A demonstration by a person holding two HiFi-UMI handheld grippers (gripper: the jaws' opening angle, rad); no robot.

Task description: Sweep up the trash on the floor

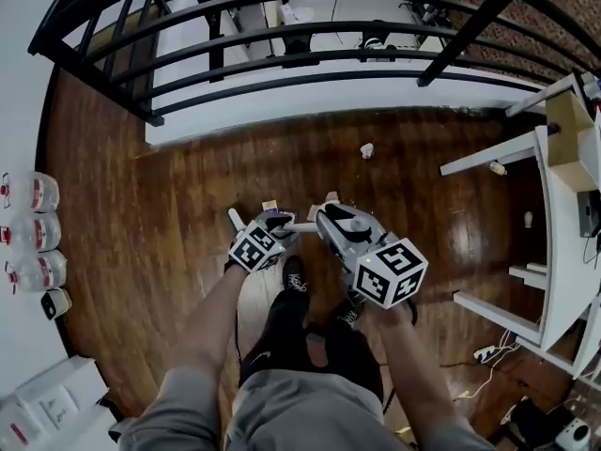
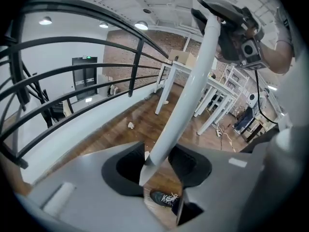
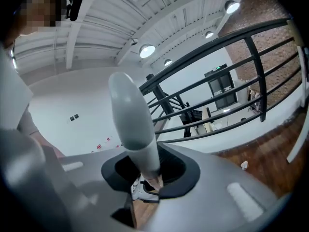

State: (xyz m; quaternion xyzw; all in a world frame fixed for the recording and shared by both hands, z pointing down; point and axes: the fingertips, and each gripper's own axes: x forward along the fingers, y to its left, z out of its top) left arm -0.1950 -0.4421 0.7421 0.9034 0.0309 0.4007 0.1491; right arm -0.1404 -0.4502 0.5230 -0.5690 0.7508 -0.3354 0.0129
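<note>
a crumpled scrap of paper (image 1: pixel 366 150) lies on the wooden floor (image 1: pixel 188 205), in the open and well ahead of the person's shoes (image 1: pixel 294 272), not far from the low white ledge (image 1: pixel 282 101) under the black railing (image 1: pixel 282 59). the left gripper view (image 2: pixel 130 125) and the right gripper view (image 3: pixel 244 165) both show the scrap lying apart from everything else. a second small scrap (image 1: pixel 498 168) sits beside a white table leg to the right. nearer the body, a long white handle (image 1: pixel 300 225) runs between the two grippers. the left tongs (image 2: pixel 159 178) are closed on it at a fairly wide spread, and the pole (image 2: pixel 188 95) slants from them up to the right gripper. the right tongs (image 3: pixel 147 182) clamp the same handle (image 3: pixel 135 124) more narrowly, with its rounded grey end sticking out past them. in the head view the left tongs (image 1: pixel 277 222) and right tongs (image 1: pixel 324 216) sit near each other, just above the feet and off the floor. between the tongs and the scrap the boards are bare. the room is bounded by the ledge and railing ahead, by a white tabletop (image 1: pixel 563 224) with its legs on the right, and by a row of plastic jugs (image 1: pixel 33 233) along the left wall. a cable (image 1: pixel 488 350) trails on the floor at lower right.
</note>
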